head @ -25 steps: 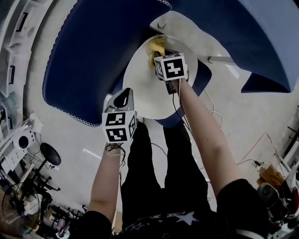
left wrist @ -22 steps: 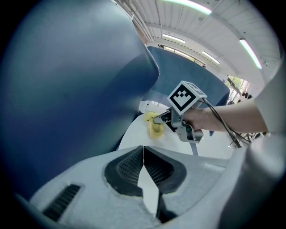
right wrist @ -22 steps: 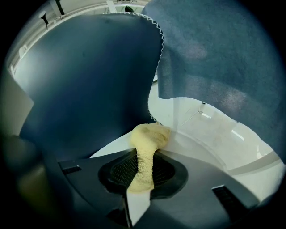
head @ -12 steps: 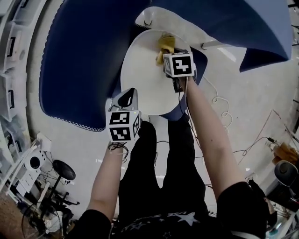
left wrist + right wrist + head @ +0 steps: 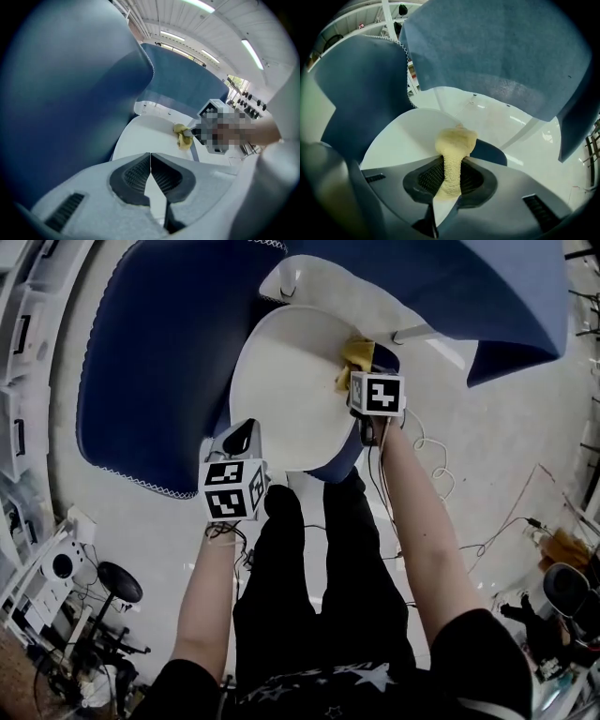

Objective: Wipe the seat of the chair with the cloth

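The chair's round white seat (image 5: pixel 281 381) (image 5: pixel 147 136) (image 5: pixel 405 136) lies below me, ringed by dark blue upholstery (image 5: pixel 150 362). A yellow cloth (image 5: pixel 357 357) (image 5: pixel 183 137) (image 5: pixel 453 154) rests on the seat's right edge, pinched in my right gripper (image 5: pixel 364 381) (image 5: pixel 449 176), which is shut on it. The bunched end of the cloth touches the seat rim. My left gripper (image 5: pixel 246 439) (image 5: pixel 150 166) hovers at the seat's near left edge, jaws shut with nothing between them.
Blue curved backrest panels (image 5: pixel 497 56) rise behind and to the right of the seat. Cables (image 5: pixel 441 465) trail over the pale floor on the right. Equipment and a black stool (image 5: pixel 117 582) crowd the lower left. The person's legs (image 5: pixel 319 577) stand just before the seat.
The right gripper has dragged the cloth from the far middle of the seat out to its right edge. The left gripper has stayed at the near left edge.
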